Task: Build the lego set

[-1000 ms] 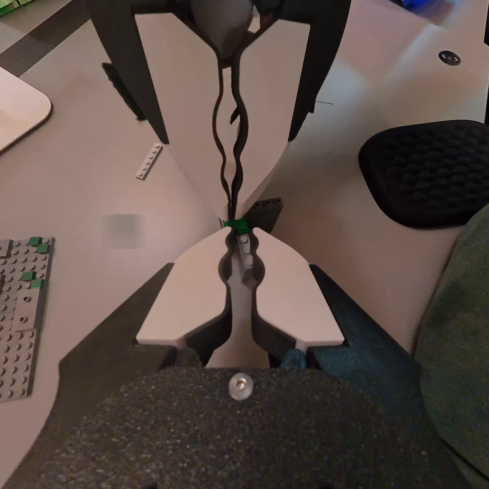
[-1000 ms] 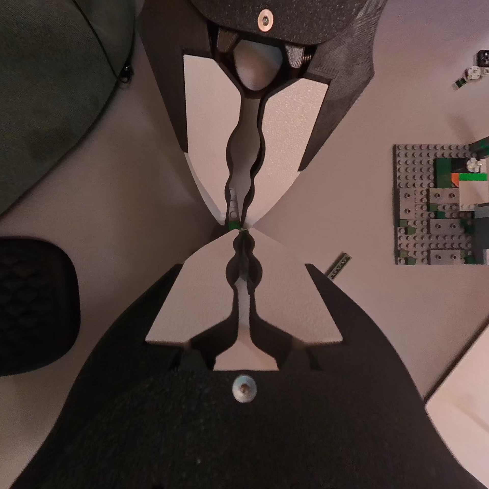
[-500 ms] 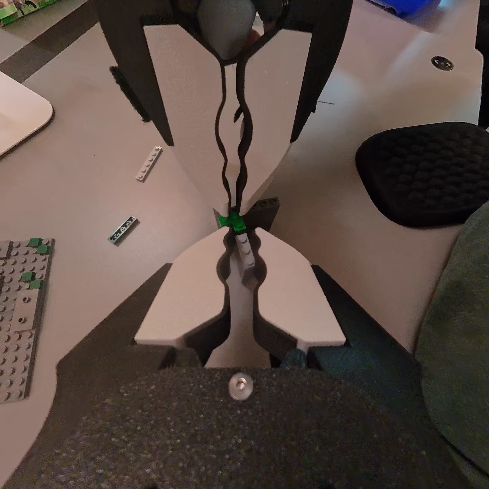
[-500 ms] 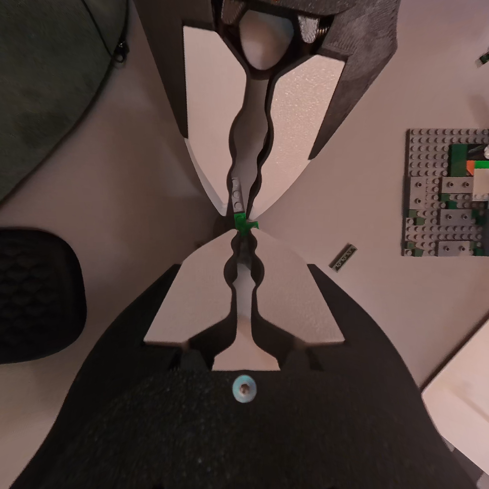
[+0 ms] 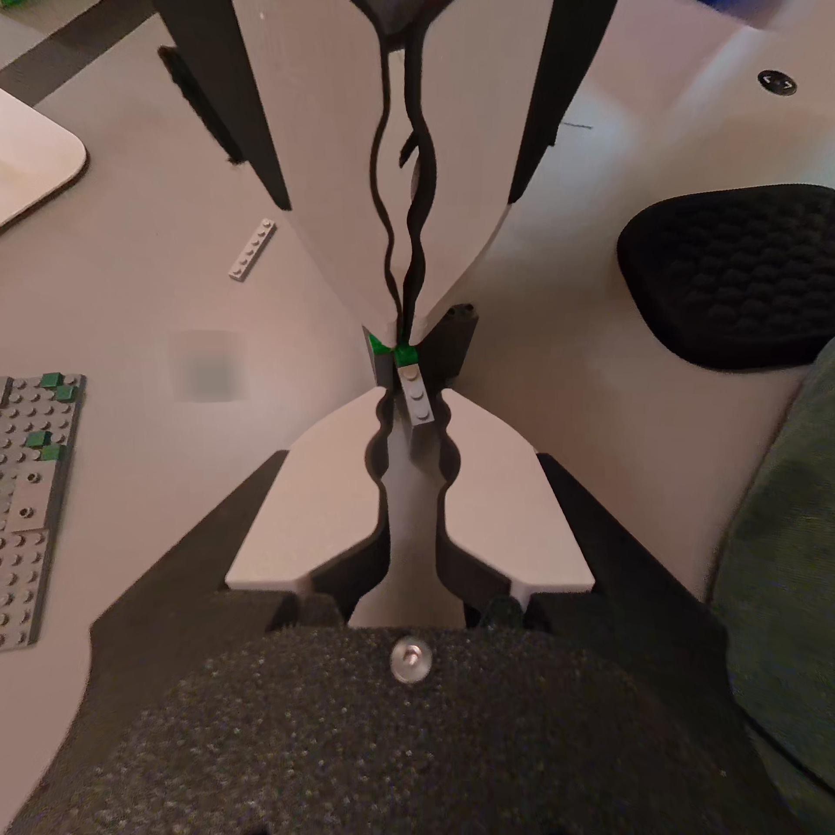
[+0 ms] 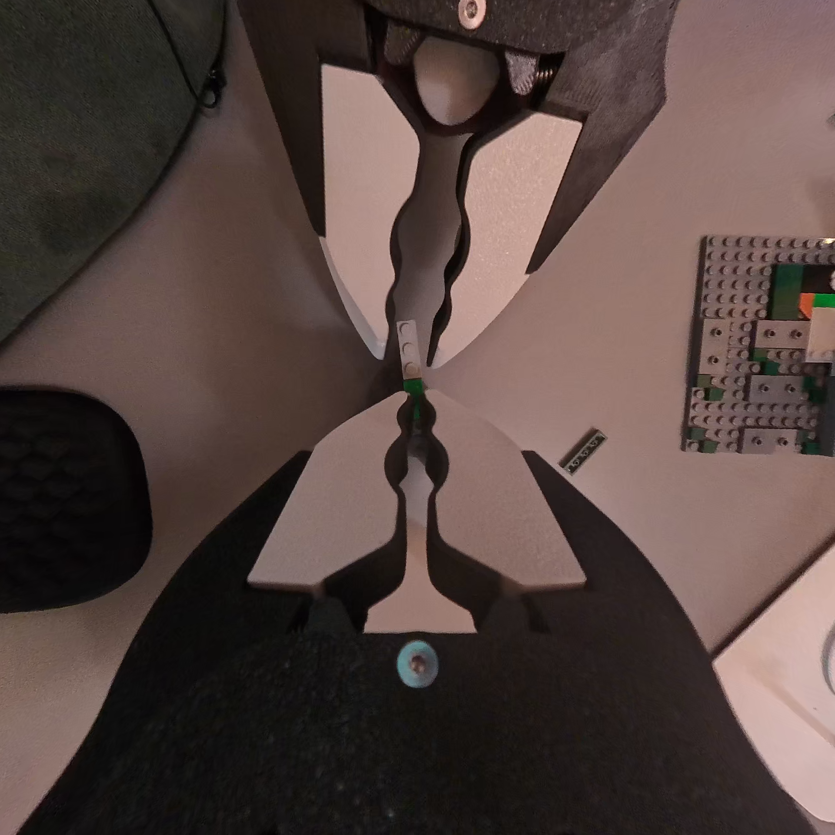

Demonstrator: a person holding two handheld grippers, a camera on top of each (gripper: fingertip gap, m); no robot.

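My two grippers meet tip to tip above the table. My left gripper (image 5: 412, 400) is shut on a short light grey studded plate (image 5: 416, 397), which sticks out past its tips. My right gripper (image 6: 415, 396) is shut on a small bright green piece (image 6: 413, 386). The green piece touches the end of the grey plate (image 6: 409, 348). In the left wrist view the green piece (image 5: 405, 354) sits under the right gripper's closed tips (image 5: 403, 333). The grey baseplate with green and grey bricks lies at the left (image 5: 27, 497) and at the right in the right wrist view (image 6: 741, 361).
A loose long grey plate (image 5: 253, 250) and a dark brick (image 5: 457, 334) lie on the table. A small dark plate (image 6: 583, 451) lies near the baseplate. A black mesh pad (image 5: 732, 271) and grey-green fabric (image 5: 790, 587) lie on one side; a white board (image 5: 31, 167) on the other. The tips of both grippers are at nearly the same place.
Both grippers stay tip to tip and shut. The grey plate now shows more of its studded face, and the green piece looks narrower than half a second ago.
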